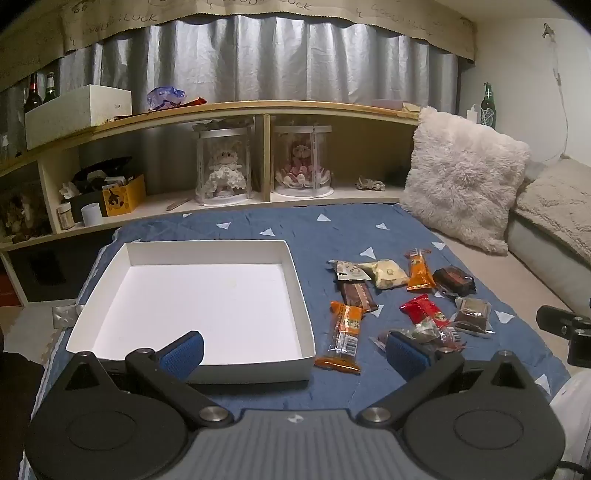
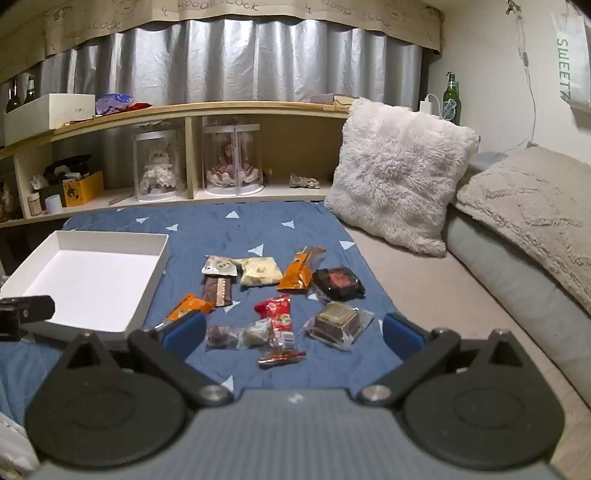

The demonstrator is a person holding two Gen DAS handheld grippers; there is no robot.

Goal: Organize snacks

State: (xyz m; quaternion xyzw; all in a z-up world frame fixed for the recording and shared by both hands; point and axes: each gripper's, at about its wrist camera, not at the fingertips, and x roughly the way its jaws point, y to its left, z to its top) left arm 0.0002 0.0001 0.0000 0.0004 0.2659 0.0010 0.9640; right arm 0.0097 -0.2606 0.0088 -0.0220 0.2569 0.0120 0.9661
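Box (image 1: 295, 295) sits on cloth (image 1: 258, 225), left side. Snack packets (image 1: 402, 295) lie scattered right of box, apart from it, one long packet (image 1: 341, 336) just beside its right wall. Shelf unit (image 1: 266, 110) runs behind cloth. Pillow (image 1: 461, 177) stands right of cloth, behind snacks.

At the top of both frames the valance (image 2: 243, 14) reads "GOOD LUCK"; a hanging bag (image 2: 572, 59), upper right, reads "SWEET".

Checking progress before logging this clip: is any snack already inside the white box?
No, the white box shows only its bare floor, while the snack packets all lie on the blue cloth beside it.
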